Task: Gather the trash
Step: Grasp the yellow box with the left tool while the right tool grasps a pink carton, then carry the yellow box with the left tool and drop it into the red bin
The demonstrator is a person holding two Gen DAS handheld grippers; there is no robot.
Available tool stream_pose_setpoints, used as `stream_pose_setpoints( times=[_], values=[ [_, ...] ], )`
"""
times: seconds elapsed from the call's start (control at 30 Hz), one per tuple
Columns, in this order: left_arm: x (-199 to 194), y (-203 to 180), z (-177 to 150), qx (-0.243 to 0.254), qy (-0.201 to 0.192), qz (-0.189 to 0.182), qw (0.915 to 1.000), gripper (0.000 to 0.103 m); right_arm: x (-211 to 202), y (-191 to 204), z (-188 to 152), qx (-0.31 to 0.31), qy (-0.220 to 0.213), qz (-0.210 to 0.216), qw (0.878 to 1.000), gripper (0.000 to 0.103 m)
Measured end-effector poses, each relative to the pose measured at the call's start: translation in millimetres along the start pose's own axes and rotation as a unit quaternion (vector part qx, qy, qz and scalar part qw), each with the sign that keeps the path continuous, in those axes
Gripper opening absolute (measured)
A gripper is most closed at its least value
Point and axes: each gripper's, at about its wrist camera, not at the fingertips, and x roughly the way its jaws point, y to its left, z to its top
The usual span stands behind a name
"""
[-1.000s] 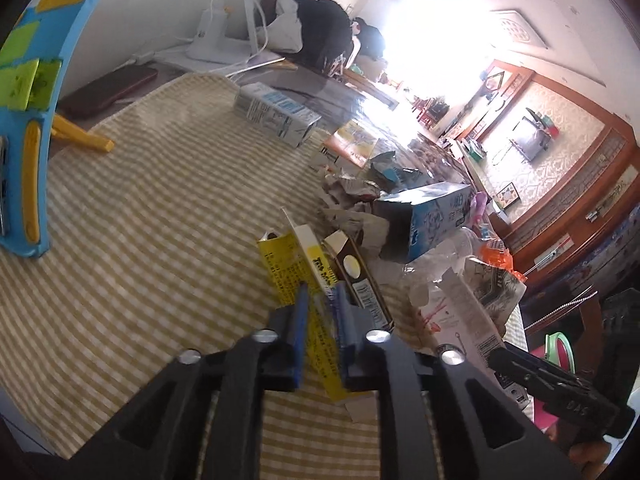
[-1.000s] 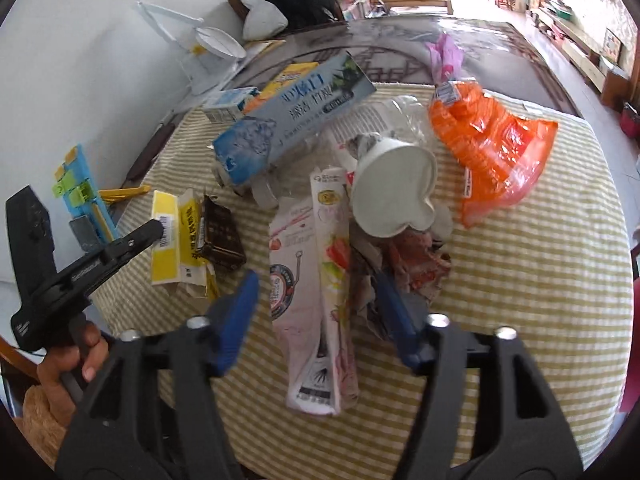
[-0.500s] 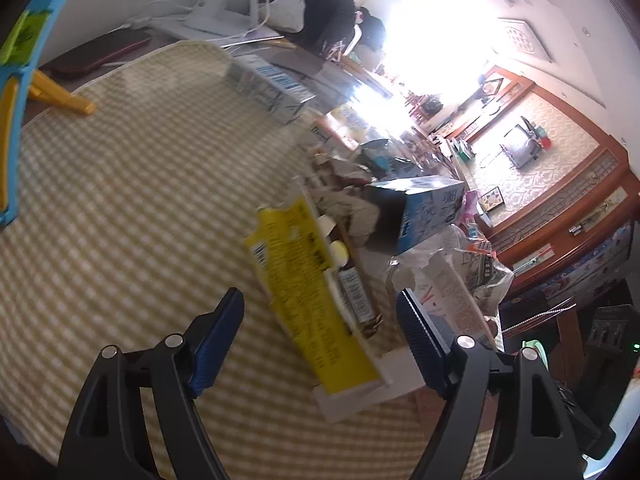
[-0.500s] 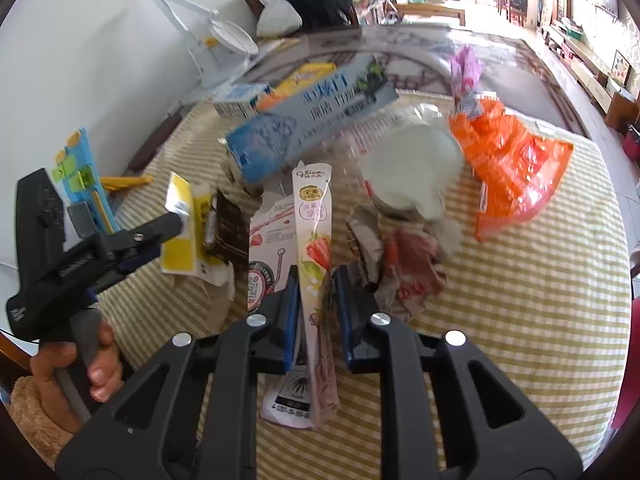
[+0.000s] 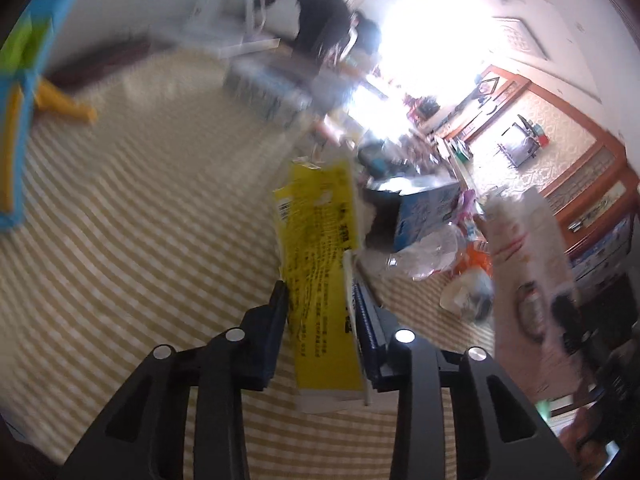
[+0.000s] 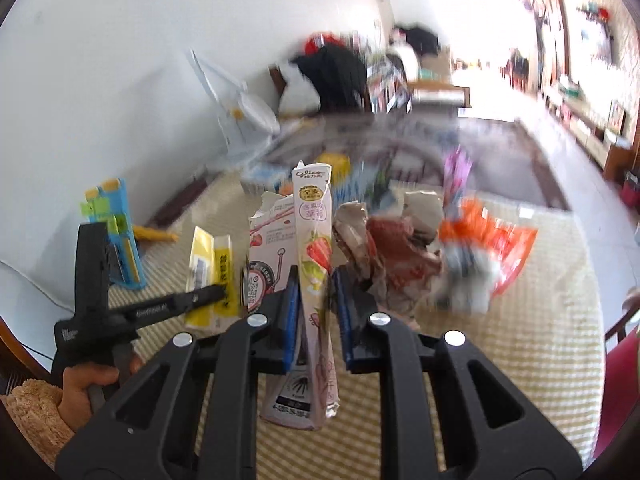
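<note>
Right tool (image 6: 314, 292) clamps pink carton (image 6: 314, 240); left tool (image 5: 320, 312) closing on yellow box (image 5: 318, 264).

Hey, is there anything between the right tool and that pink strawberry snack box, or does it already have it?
Nothing is in the way. The right tool is already shut on the pink strawberry box, with its pads on either side. The crumpled paper lies just to its right, not between them.

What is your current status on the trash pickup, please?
Left gripper shut on yellow box. Right gripper shut on pink carton. More wrappers left on table.
</note>
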Motion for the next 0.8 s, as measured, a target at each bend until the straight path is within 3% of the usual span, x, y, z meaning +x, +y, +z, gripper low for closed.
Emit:
stream_pose_setpoints(
  times=[0.17,0.3,0.4,0.47,0.57,0.63,0.73,0.8],
  values=[
    [-35,-29,4,0.051,-0.058,0.010,0.9970,0.031,-29,-18,4,0.014,-0.043,-0.017,0.999,0.017],
    [-53,-71,5,0.084,-0.085,-0.030,0.9924,0.031,-54,-47,-2,0.046,-0.065,-0.039,0.996,0.017],
    [-52,-110,1,0.117,-0.083,-0.061,0.9878,0.031,-82,-84,-9,0.085,-0.086,-0.077,0.990,0.017],
    [-47,-129,-4,0.132,-0.079,-0.080,0.9848,0.031,-93,-109,-15,0.116,-0.087,-0.072,0.987,0.018],
    [-33,-156,-5,0.136,-0.074,-0.098,0.9830,0.031,-81,-147,-32,0.195,-0.038,0.000,0.980,0.018],
    [-26,-167,-4,0.121,-0.073,-0.110,0.9839,0.031,-59,-157,-43,0.223,0.005,0.018,0.975,0.018],
    [-26,-172,-13,0.124,-0.076,-0.110,0.9832,0.031,-21,-155,-57,0.224,0.080,0.003,0.971,0.018],
    [-31,-176,-20,0.133,-0.076,-0.100,0.9832,0.031,-9,-154,-62,0.221,0.101,-0.008,0.970,0.020]
  ],
)
